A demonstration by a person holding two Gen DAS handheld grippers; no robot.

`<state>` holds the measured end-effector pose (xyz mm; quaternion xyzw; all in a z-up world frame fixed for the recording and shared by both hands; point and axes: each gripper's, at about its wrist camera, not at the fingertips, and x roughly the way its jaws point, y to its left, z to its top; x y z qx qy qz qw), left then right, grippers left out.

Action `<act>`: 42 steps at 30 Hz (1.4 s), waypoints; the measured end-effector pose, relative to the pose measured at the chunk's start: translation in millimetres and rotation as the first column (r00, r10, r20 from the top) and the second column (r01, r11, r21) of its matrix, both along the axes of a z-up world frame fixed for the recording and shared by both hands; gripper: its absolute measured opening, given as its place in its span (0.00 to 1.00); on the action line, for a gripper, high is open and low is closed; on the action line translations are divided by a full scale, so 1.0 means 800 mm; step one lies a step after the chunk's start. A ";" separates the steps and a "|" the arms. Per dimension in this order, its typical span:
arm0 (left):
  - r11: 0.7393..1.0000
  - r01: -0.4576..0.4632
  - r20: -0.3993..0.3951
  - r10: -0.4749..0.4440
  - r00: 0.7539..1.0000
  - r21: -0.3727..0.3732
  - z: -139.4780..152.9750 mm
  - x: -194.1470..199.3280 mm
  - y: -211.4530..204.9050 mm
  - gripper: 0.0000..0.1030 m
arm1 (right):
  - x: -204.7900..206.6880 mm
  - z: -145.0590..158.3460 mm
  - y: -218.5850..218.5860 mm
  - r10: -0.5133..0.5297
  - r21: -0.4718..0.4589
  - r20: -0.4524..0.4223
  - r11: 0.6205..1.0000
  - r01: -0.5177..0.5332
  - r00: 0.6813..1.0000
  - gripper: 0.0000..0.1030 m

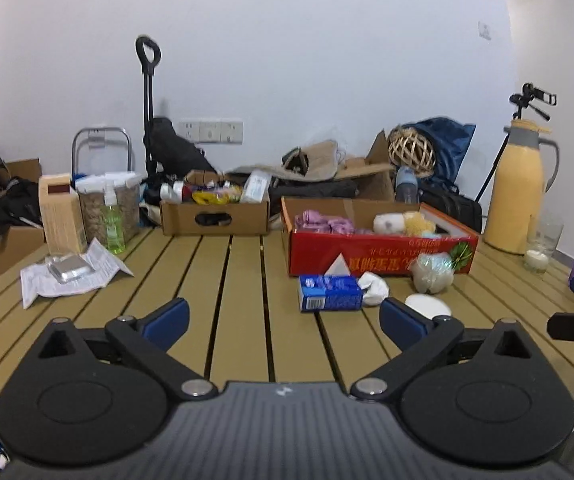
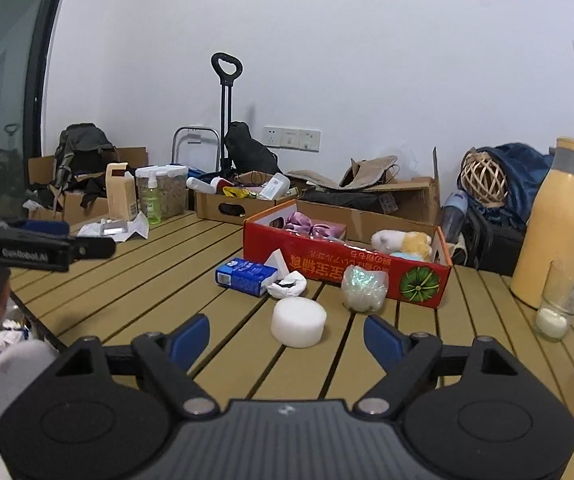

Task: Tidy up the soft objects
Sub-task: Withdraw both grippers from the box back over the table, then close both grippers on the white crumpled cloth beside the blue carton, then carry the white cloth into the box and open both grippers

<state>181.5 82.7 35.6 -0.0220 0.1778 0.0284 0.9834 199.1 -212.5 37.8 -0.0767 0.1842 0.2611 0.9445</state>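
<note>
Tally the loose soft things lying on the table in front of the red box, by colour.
White: 3, the round sponge, the crumpled cloth and the bagged puff.
Blue: 1, the tissue pack.
Total: 4.

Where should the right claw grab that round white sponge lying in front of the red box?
Grip the white sponge across its curved side wall, coming in low from the near side. It lies flat like a thick disc, apart from its neighbours, directly ahead of the open right claw.

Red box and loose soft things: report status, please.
Left gripper open, right gripper open, both empty. White sponge on table, outside red box. Path clear.
</note>
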 end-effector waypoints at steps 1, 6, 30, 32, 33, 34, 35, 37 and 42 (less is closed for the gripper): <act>1.000 0.000 -0.014 0.000 1.000 -0.002 -0.004 0.007 0.002 1.00 | 0.008 0.000 0.001 0.002 -0.002 -0.008 1.000 -0.002 1.000 0.81; 1.000 0.027 -0.038 -0.028 0.999 -0.015 -0.010 0.050 0.006 1.00 | 0.054 -0.008 0.018 0.020 -0.048 -0.041 0.999 -0.022 0.999 0.78; 0.956 0.241 -0.316 -0.284 0.905 -0.167 -0.066 0.351 -0.028 0.32 | 0.347 -0.080 0.140 0.170 -0.147 -0.328 0.962 -0.228 0.929 0.23; 0.967 0.223 -0.301 -0.251 0.920 -0.124 -0.069 0.349 -0.033 0.26 | 0.344 -0.082 0.134 0.166 -0.141 -0.320 0.965 -0.221 0.933 0.18; 0.968 0.217 -0.296 -0.244 0.923 -0.123 -0.068 0.347 -0.033 0.25 | 0.342 -0.082 0.132 0.163 -0.145 -0.316 0.965 -0.218 0.935 0.16; 0.970 0.208 -0.294 -0.236 0.926 -0.124 -0.067 0.346 -0.033 0.24 | 0.339 -0.081 0.130 0.159 -0.146 -0.310 0.966 -0.212 0.937 0.15; 0.972 0.199 -0.285 -0.228 0.931 -0.126 -0.063 0.342 -0.033 0.23 | 0.336 -0.079 0.127 0.149 -0.141 -0.301 0.970 -0.199 0.942 0.15; 0.973 0.194 -0.254 -0.221 0.942 -0.127 -0.048 0.332 -0.032 0.23 | 0.329 -0.070 0.120 0.129 -0.127 -0.276 0.977 -0.169 0.953 0.15; 0.977 0.196 -0.114 -0.205 0.972 -0.090 0.012 0.252 -0.034 0.23 | 0.272 -0.017 0.075 0.087 -0.053 -0.175 0.994 -0.097 0.981 0.15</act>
